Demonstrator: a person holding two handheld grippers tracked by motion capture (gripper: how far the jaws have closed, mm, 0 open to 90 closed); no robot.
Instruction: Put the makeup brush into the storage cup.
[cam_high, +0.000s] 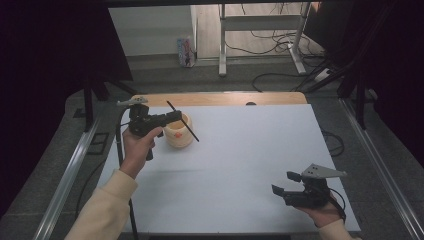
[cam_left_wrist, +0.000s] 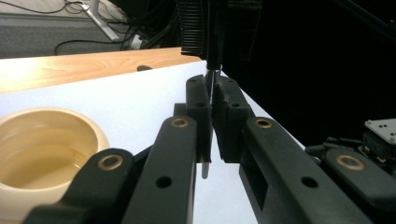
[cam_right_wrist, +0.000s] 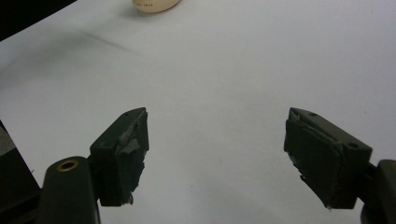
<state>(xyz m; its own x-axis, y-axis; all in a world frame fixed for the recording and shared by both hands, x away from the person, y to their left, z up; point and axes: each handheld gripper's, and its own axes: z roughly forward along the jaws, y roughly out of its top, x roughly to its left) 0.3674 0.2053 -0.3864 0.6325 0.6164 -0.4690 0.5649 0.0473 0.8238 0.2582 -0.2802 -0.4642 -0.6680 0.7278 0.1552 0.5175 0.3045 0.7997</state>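
My left gripper (cam_high: 178, 116) hovers over the back left of the white table (cam_high: 240, 155), shut on a thin black stick (cam_high: 193, 134). The stick slants across a cream cup (cam_high: 176, 136) right below the jaws. In the left gripper view the jaws of that gripper (cam_left_wrist: 212, 93) pinch the stick (cam_left_wrist: 205, 170) upright, with the cup (cam_left_wrist: 46, 154) at lower left. My right gripper (cam_high: 287, 182) rests at the front right, open and holding nothing. In the right gripper view the jaws of that gripper (cam_right_wrist: 217, 149) stand wide apart over bare white table, and the cup's base (cam_right_wrist: 154, 4) lies far ahead.
A wooden strip (cam_high: 225, 98) runs along the table's back edge. Metal rails (cam_high: 70, 175) flank both sides. Beyond the table are desk legs (cam_high: 222, 45), loose cables and a small carton (cam_high: 186, 51) on the floor. Dark curtains hang left and right.
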